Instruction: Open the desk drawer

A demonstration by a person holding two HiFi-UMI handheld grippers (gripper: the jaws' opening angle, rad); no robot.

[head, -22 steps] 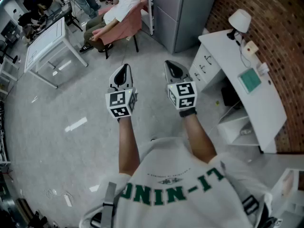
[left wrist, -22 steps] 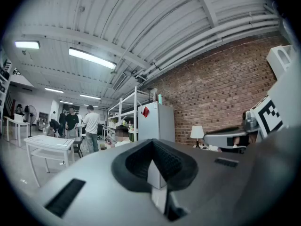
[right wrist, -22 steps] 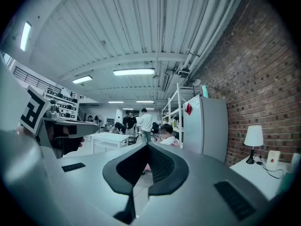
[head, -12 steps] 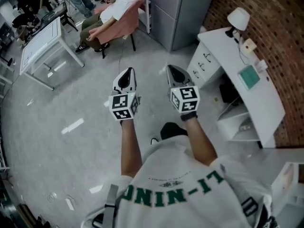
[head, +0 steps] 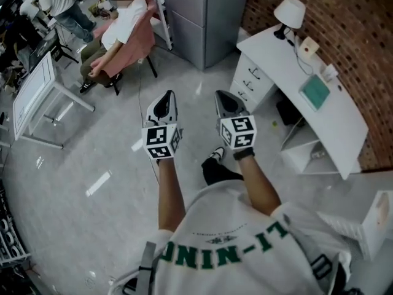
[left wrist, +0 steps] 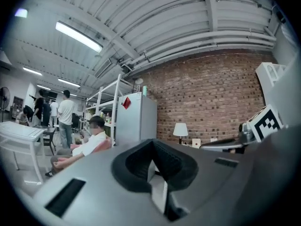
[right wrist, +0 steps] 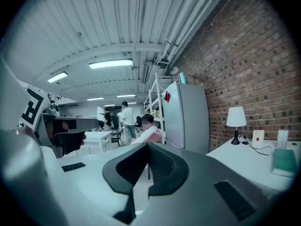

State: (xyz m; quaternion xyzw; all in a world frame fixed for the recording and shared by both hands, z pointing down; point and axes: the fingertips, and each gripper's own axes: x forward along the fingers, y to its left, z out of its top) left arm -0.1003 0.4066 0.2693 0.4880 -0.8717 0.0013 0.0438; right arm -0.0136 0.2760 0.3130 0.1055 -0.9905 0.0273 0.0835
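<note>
1. Head view: the left gripper (head: 163, 98) and right gripper (head: 223, 98) are held side by side above the floor (head: 92, 152), touching nothing.
2. Left gripper view: the fingers (left wrist: 136, 166) are pressed together and hold nothing. The right gripper view shows the same for that gripper's fingers (right wrist: 164, 166).
3. The desk drawer (head: 250, 78) is closed. It sits in the white stack under the tabletop (head: 331, 128), ahead and right of the right fingers, well apart.
4. Only the head view shows the drawer fronts. The gripper views show the table lamp (right wrist: 235, 117) and tabletop surface against the brick wall (left wrist: 211, 102), but no drawers. Each gripper view also catches the other gripper's marker cube (left wrist: 265, 124).
5. Compared with the earlier head frames, a shoe (head: 215, 154) now shows between the arms. The desk and the seated person (head: 126, 23) have shifted up and left in frame. The grippers keep their side-by-side pose.
</note>
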